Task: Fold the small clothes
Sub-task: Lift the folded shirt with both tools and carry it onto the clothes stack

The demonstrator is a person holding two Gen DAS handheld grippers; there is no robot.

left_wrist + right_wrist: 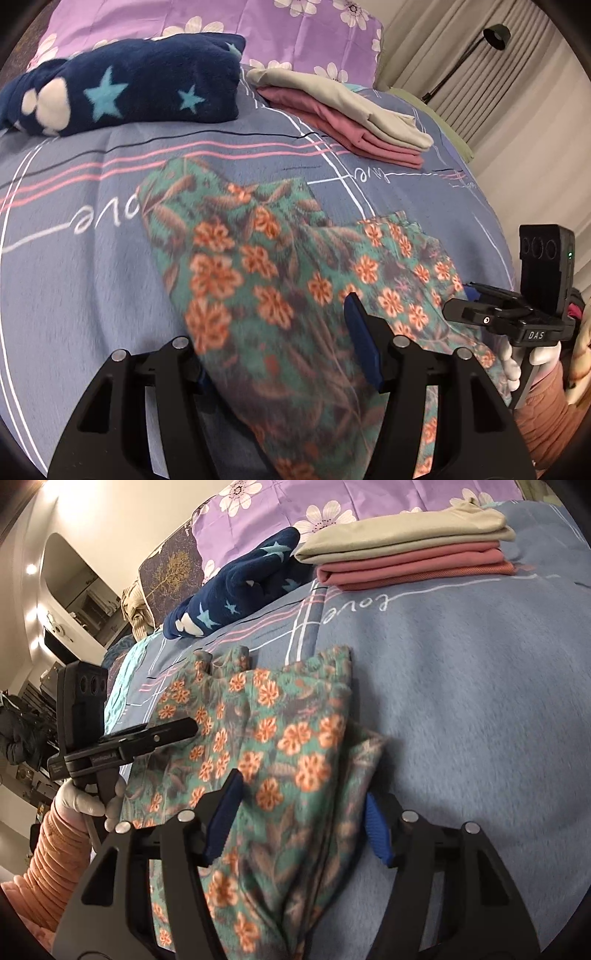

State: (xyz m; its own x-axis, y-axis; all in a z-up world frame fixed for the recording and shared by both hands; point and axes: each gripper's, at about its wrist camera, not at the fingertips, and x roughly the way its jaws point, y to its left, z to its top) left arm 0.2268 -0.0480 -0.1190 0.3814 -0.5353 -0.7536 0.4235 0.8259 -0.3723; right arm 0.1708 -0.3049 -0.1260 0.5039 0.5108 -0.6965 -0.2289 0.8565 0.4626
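Observation:
A green garment with orange flowers [266,280] lies partly folded on the blue-grey bedspread [74,295]; it also shows in the right wrist view [273,746]. My left gripper [280,350] is open, its jaws standing on either side of the cloth's near end, the left blue pad hidden under fabric. My right gripper [299,819] is open too, its blue pads [376,830] straddling the garment's near folded edge. The right gripper's body shows in the left wrist view [517,317], and the left one's in the right wrist view [122,746].
A stack of folded beige and pink clothes [354,114] [406,550] lies at the far side. A navy star-patterned fleece [122,96] [236,590] lies by a purple floral pillow [295,33]. A black floor lamp [495,37] and curtains stand at the right.

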